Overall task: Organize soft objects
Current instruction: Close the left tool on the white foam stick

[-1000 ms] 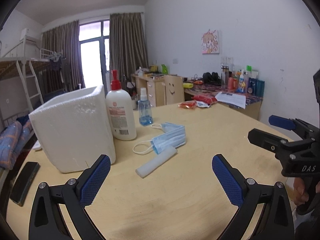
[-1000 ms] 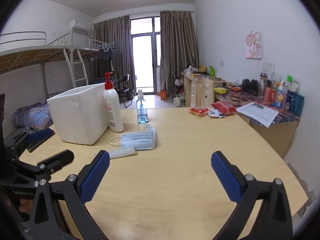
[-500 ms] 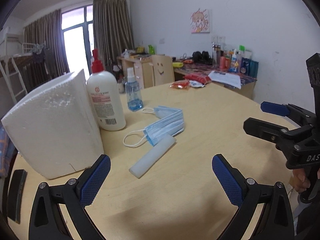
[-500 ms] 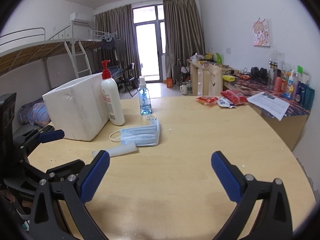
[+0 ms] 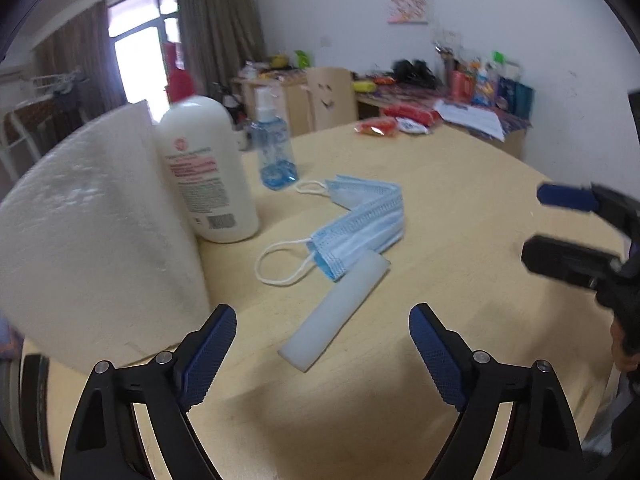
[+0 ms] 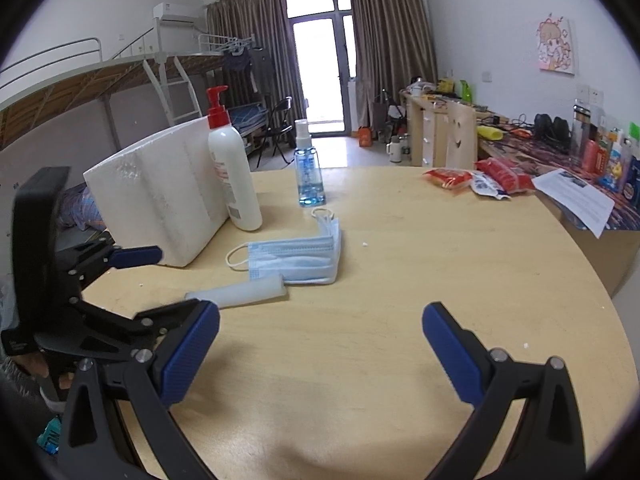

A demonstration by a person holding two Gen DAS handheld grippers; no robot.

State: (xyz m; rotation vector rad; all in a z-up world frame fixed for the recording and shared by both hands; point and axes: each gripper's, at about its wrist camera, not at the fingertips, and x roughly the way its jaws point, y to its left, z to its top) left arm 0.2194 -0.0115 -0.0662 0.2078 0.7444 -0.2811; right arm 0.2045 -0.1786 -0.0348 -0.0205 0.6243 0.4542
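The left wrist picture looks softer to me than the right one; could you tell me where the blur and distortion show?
Left wrist view: motion smear on the lotion bottle, foam box and far desk, while the left gripper stays crisp. Right wrist view: sharp throughout, masks clearly pleated. Both views: fisheye bending of the table edge, dark corners.

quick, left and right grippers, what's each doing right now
left gripper: jaws closing, nothing between them, nothing held.
right gripper: jaws open, holding nothing.
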